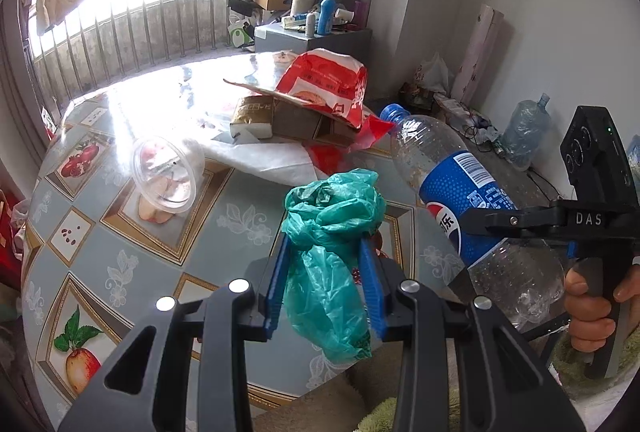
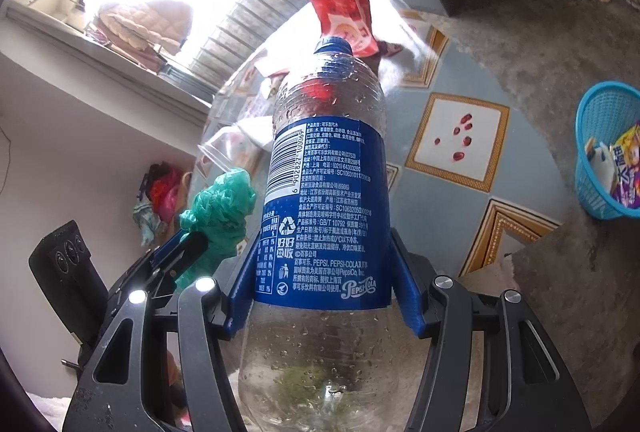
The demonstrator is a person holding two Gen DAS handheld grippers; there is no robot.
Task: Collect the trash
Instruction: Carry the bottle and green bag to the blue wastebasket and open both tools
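The green plastic bag (image 1: 332, 256) hangs crumpled between the blue fingers of the left gripper (image 1: 328, 252), which are closed on it above the near edge of the table (image 1: 120, 216). Just to its right, the empty cola bottle (image 1: 460, 200) is clamped around its blue label by the right gripper (image 2: 324, 264), with the blue cap pointing toward the far side. From the right wrist, the bottle (image 2: 324, 192) stands up between the two blue fingers, droplets inside its clear wall, and the green bag (image 2: 220, 212) shows to its left in the other gripper.

On the table, left of the bag, a clear plastic cup (image 1: 168, 174) lies on its side. Farther away sit a red and white paper bag (image 1: 324, 84), a cardboard box (image 1: 296, 120) under it and a white sheet (image 1: 264, 156) nearer. The tabletop carries a fruit-patterned cover.

To the right of the table, on the floor, a blue basket (image 2: 600, 160) holds some wrappers. A large water jug (image 1: 528, 128) stands by the right wall, and a railing (image 1: 132, 28) runs along the far side.
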